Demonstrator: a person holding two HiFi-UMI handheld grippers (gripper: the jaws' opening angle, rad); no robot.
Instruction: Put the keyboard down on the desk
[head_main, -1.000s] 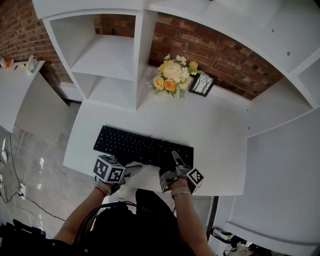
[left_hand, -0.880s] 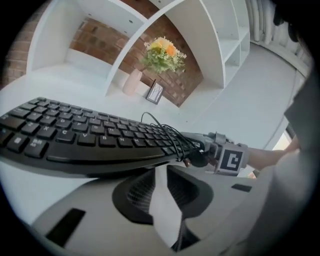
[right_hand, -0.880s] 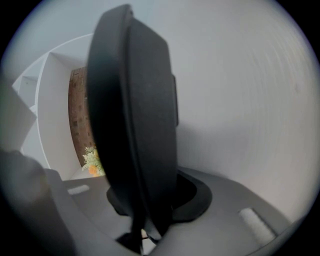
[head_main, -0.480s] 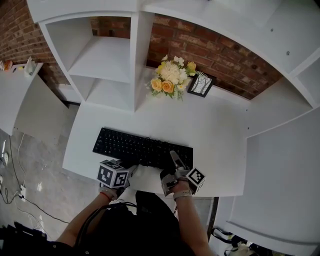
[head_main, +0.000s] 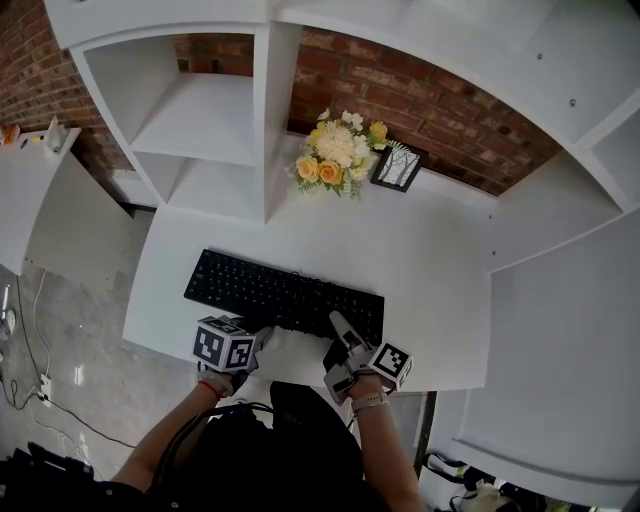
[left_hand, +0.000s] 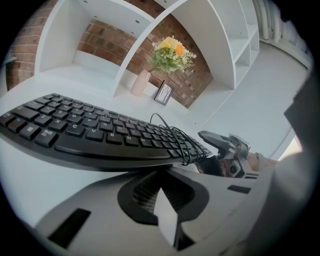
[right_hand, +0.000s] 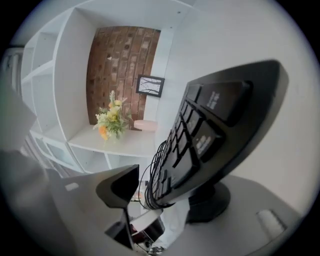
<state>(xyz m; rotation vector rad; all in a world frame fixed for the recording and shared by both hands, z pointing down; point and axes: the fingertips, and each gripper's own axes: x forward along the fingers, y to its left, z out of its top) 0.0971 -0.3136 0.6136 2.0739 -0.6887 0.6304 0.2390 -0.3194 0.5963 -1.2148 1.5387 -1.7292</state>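
moved: right hand-held gripper (head_main: 338, 326) has risen a touch and its jaws have just been opening; left hand-held gripper (head_main: 262, 339) has closed.
head view: keyboard (head_main: 285, 297) flat on surface (head_main: 430, 270), near front edge.
left gripper view: jaws together, empty, at keyboard's near edge.
right gripper view: jaws apart, keyboard's end and cable (right_hand: 152, 180) between, unpinched.
next: back right out straight, don't snag cable.

Left gripper (head_main: 265, 338): matt grey plastic body. Its marker cube (head_main: 222, 343) has flat b/w printed faces. Keyboard (head_main: 285, 297), just ahead of the gripper: matt black plastic, keys w/ faint sheen. Cable (left_hand: 175, 135) on the keyboard: thin, black, smooth. Desk (head_main: 430, 270) beneath: smooth white top, low gloss. Wall (head_main: 440, 110), far beyond: rough red brick. Floor (head_main: 70, 330), off to the gripper's left: grey, polished, glossy.
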